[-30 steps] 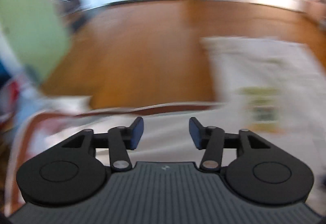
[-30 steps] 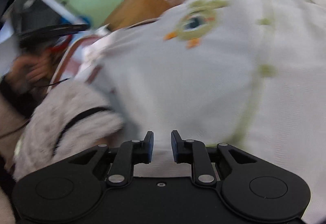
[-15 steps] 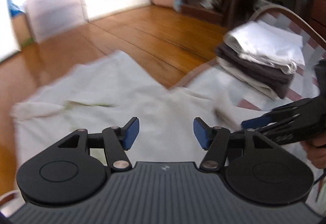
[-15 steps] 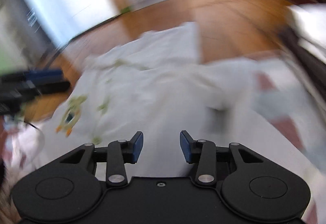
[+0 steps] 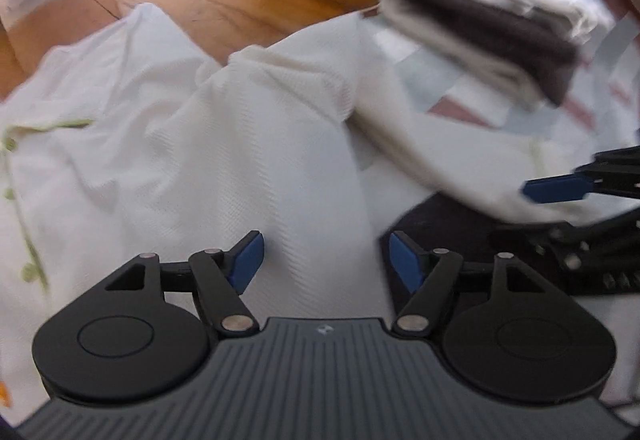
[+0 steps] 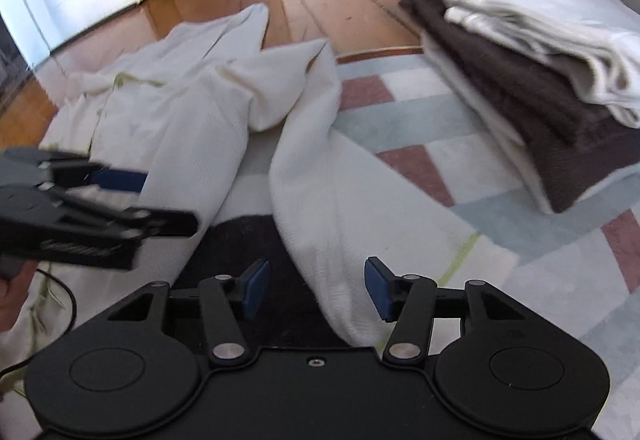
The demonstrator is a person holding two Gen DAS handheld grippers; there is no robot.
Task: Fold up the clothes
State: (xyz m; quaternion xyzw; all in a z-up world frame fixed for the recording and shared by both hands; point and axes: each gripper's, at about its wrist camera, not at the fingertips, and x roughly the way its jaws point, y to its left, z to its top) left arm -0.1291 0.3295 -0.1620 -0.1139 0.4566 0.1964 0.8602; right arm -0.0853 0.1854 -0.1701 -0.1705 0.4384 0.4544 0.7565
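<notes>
White waffle-knit garment [image 6: 192, 112] lies rumpled, half on the patchwork rug [image 6: 400, 128] of pale blue, pink and cream blocks, half on the glossy wood floor [image 6: 340, 0], one long sleeve [image 6: 332, 208] running toward the right camera; a stack of folded clothes [image 6: 540, 80], white over dark brown terry over white, sits on the rug to the right. Left hand-held gripper [image 5: 326, 260] pitched down over the garment body, jaws just been opening, nothing clamped. Right hand-held gripper [image 6: 316, 290] also pitched down, jaws just been opening and straddling the sleeve, blue pads [image 6: 376, 290] clear of the cloth.
</notes>
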